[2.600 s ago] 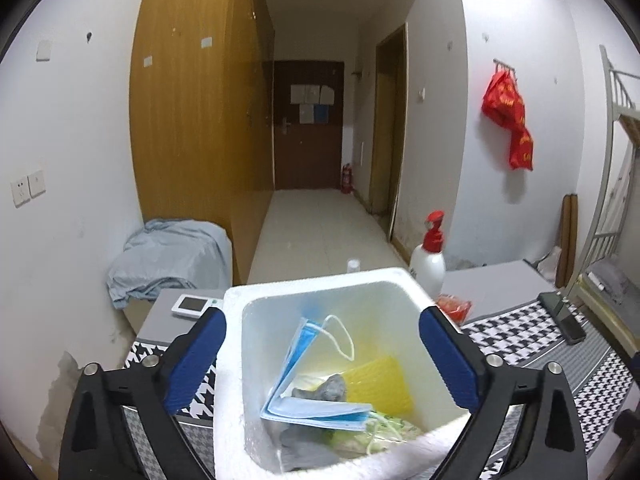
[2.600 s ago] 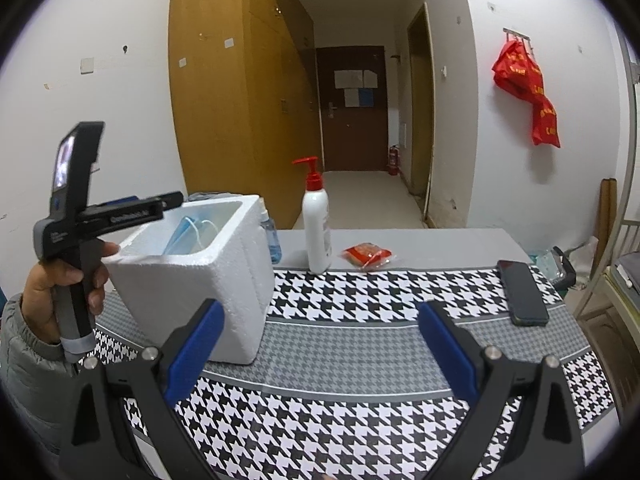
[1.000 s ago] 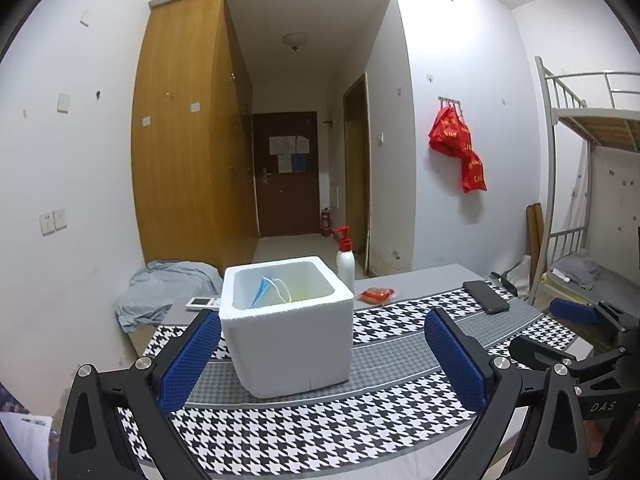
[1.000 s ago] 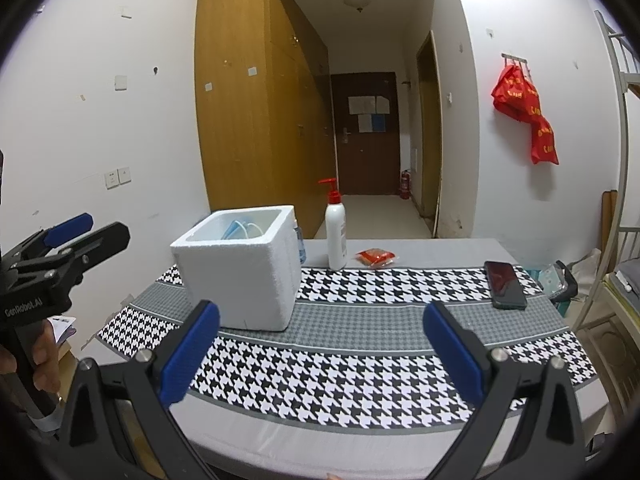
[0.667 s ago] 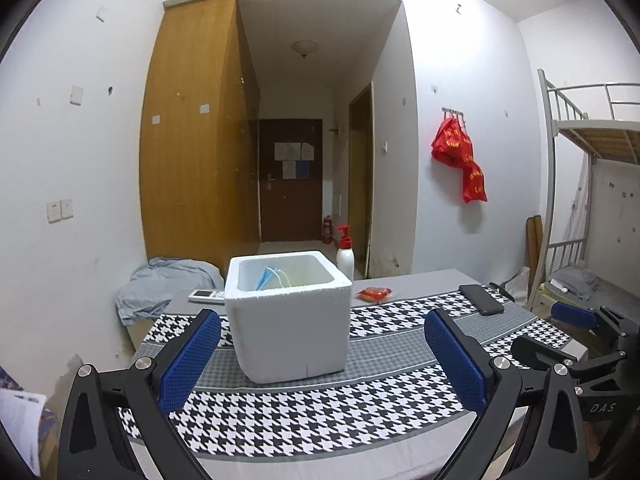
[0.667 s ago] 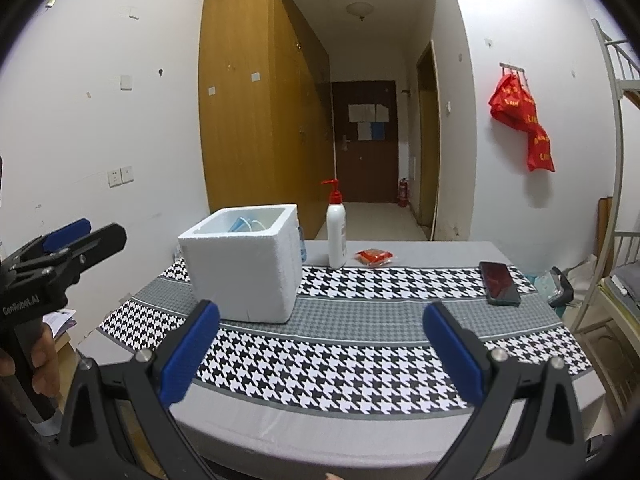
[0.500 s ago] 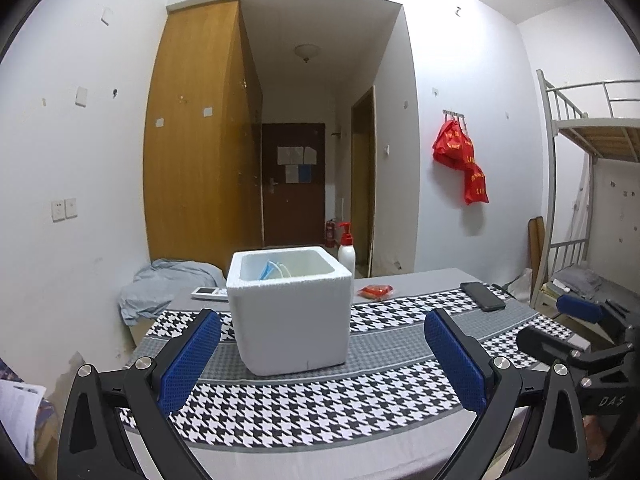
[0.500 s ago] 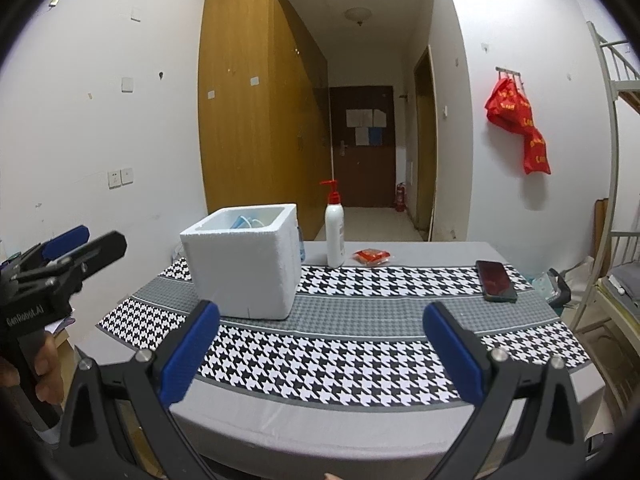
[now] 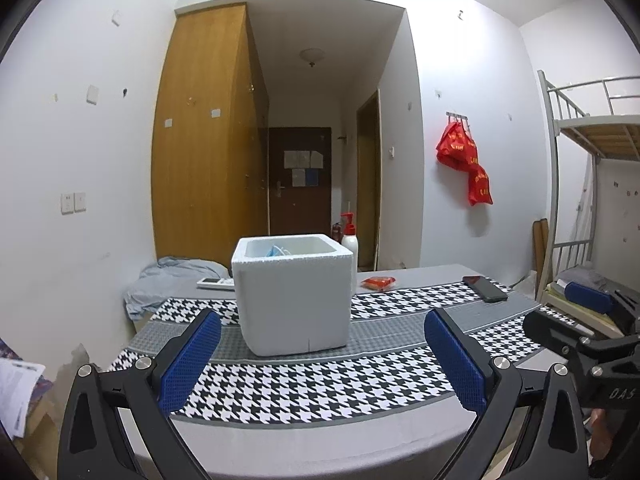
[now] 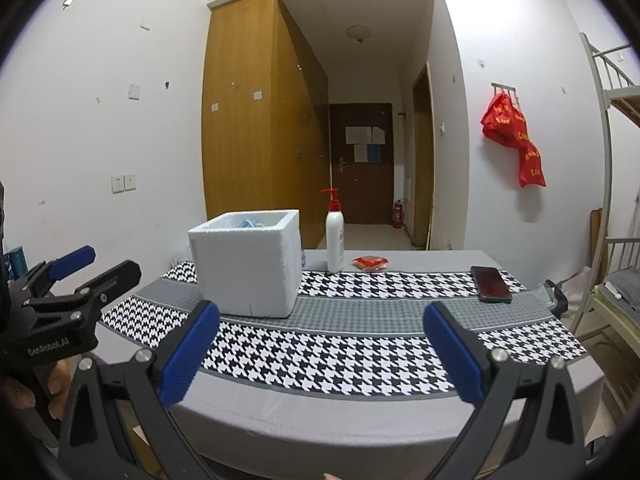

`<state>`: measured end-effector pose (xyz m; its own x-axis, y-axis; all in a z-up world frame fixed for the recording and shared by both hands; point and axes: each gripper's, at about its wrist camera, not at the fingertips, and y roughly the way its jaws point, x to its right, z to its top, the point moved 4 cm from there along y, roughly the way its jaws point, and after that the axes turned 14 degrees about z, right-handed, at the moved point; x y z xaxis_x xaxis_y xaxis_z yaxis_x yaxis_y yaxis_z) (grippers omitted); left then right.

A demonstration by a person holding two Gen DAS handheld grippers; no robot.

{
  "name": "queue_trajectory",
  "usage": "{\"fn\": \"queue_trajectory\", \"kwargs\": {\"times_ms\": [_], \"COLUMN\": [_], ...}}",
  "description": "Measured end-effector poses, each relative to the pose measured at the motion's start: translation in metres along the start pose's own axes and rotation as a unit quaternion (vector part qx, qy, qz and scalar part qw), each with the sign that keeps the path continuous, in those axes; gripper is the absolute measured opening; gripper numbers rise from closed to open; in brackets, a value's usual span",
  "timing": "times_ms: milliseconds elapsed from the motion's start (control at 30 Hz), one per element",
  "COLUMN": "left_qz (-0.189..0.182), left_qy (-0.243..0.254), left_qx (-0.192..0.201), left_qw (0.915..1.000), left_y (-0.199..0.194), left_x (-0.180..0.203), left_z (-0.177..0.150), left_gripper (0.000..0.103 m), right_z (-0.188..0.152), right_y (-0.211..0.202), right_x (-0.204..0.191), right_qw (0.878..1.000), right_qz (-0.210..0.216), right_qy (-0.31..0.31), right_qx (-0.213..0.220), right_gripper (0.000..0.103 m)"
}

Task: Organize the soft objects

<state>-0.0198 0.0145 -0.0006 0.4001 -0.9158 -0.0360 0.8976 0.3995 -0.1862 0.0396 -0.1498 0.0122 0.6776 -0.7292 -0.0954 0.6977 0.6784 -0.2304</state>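
A white foam box (image 9: 293,294) stands on the houndstooth table runner (image 9: 320,384); it also shows in the right wrist view (image 10: 247,264). A blue face mask (image 9: 275,251) peeks over its rim. My left gripper (image 9: 322,360) is open and empty, held back from the table's near edge, facing the box. My right gripper (image 10: 320,350) is open and empty, also off the near edge, to the right of the left one. Each gripper shows at the side of the other's view.
A pump bottle (image 10: 335,240), a red packet (image 10: 370,262) and a black phone (image 10: 490,283) lie on the table behind and right of the box. A remote (image 9: 214,282) and grey cloth (image 9: 172,280) sit at the back left. A bunk bed (image 9: 592,216) stands right.
Both grippers have pulled back from the box and the table. The box, once close under the left gripper, now stands farther off. Both stay open.
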Motion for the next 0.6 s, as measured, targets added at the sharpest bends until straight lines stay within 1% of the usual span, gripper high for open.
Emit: {"fn": "queue_trajectory", "kwargs": {"times_ms": [100, 200, 433, 600], "left_qz": [0.005, 0.016, 0.018, 0.017], "left_qy": [-0.006, -0.01, -0.01, -0.01], "left_qx": [-0.008, -0.006, -0.003, 0.001], "left_qw": [0.9999, 0.9998, 0.9998, 0.9998], "left_y": [0.0, -0.003, -0.01, -0.017], "left_x": [-0.003, -0.007, -0.008, -0.009], "left_z": [-0.004, -0.005, -0.01, -0.016], "left_gripper": [0.102, 0.102, 0.102, 0.102], "right_z": [-0.006, -0.009, -0.011, -0.017], "right_y": [0.001, -0.001, -0.008, -0.012], "right_x": [-0.003, -0.004, -0.009, -0.012], "right_qw": [1.0, 1.0, 1.0, 1.0], "right_qz": [-0.002, -0.004, -0.003, 0.0], "right_qy": [-0.002, 0.002, 0.001, -0.002], "right_qx": [-0.001, 0.0, 0.01, 0.009], "right_gripper": [0.103, 0.103, 0.103, 0.103]}}
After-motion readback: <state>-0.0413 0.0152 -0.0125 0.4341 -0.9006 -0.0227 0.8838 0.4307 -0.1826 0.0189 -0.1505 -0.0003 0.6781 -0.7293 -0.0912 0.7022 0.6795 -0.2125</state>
